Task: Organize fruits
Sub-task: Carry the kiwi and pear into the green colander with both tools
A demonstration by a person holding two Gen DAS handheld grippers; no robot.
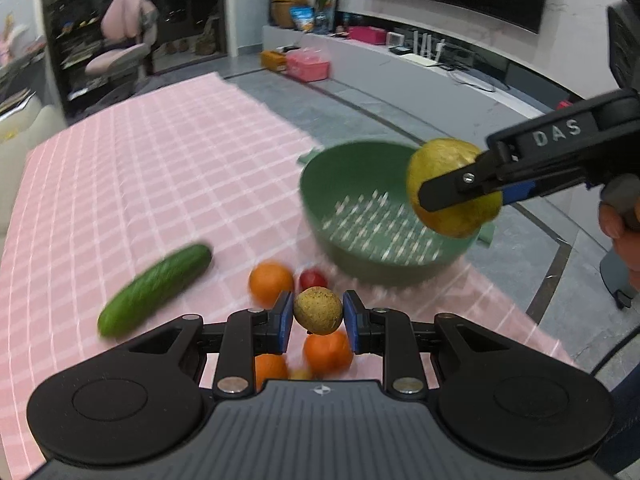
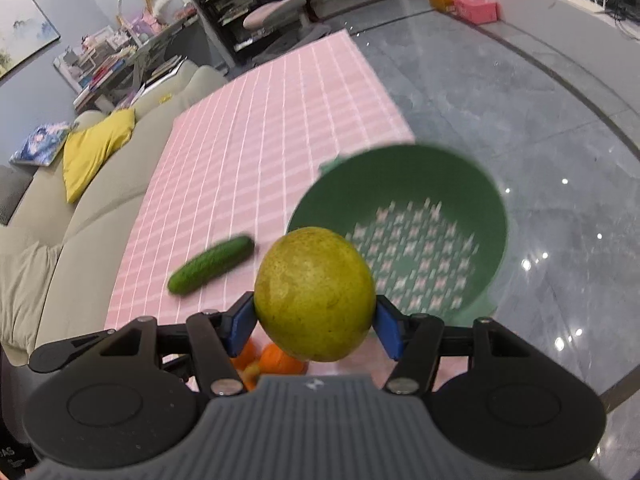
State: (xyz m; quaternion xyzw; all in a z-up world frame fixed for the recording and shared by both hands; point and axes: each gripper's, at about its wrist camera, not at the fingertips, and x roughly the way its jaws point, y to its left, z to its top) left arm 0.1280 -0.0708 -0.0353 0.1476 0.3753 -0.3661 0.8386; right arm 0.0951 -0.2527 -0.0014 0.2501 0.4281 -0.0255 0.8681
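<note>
Holding a large yellow-green fruit (image 2: 315,294) between its blue pads, the right hand-held gripper (image 2: 315,322) hangs just before the green bowl (image 2: 472,184), probably to drop it in. The left hand-held gripper (image 1: 318,318) clenches a small speckled fruit (image 1: 318,310) above the worktop (image 1: 140,168), likely for the same bowl. Under it lie oranges (image 1: 271,282) and a red fruit (image 1: 313,279), close together. The cucumber (image 1: 156,290) lies apart; being no fruit, it perhaps stays out.
</note>
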